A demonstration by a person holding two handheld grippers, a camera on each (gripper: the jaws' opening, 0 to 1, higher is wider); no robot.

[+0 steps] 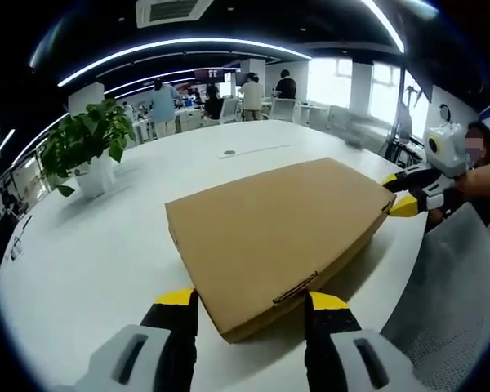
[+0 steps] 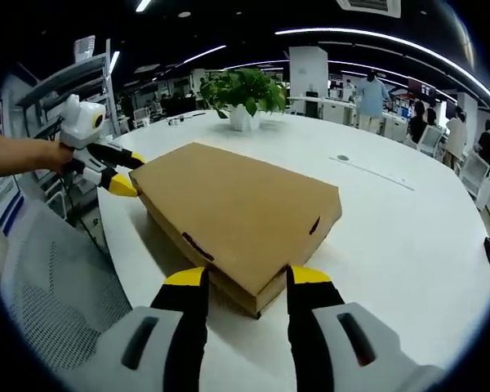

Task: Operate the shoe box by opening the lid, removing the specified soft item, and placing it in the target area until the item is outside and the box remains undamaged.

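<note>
Jaws of the left gripper (image 1: 249,314) stand apart, one yellow-tipped finger on each side of the near corner of the shoe box (image 1: 282,229), close against its edge; whether the pads press the cardboard cannot be told, since the corner hides their inner faces. In the right gripper view, the right gripper (image 2: 238,286) straddles the opposite corner of the box (image 2: 237,208) the same way, jaws apart, contact again hard to judge. Each gripper also appears at the far corner in the other's view, small and partly cut off by the rim.

The plain brown box lies flat on the round white worktop (image 1: 106,245), near its edge, lid closed, so whatever is inside is hidden. A small tab slot shows on the lid's side. A grey mesh chair back (image 2: 57,286) sits beside the worktop. A potted plant (image 1: 90,151) stands well apart from the box. People (image 1: 162,106) at distant desks are blurred.
</note>
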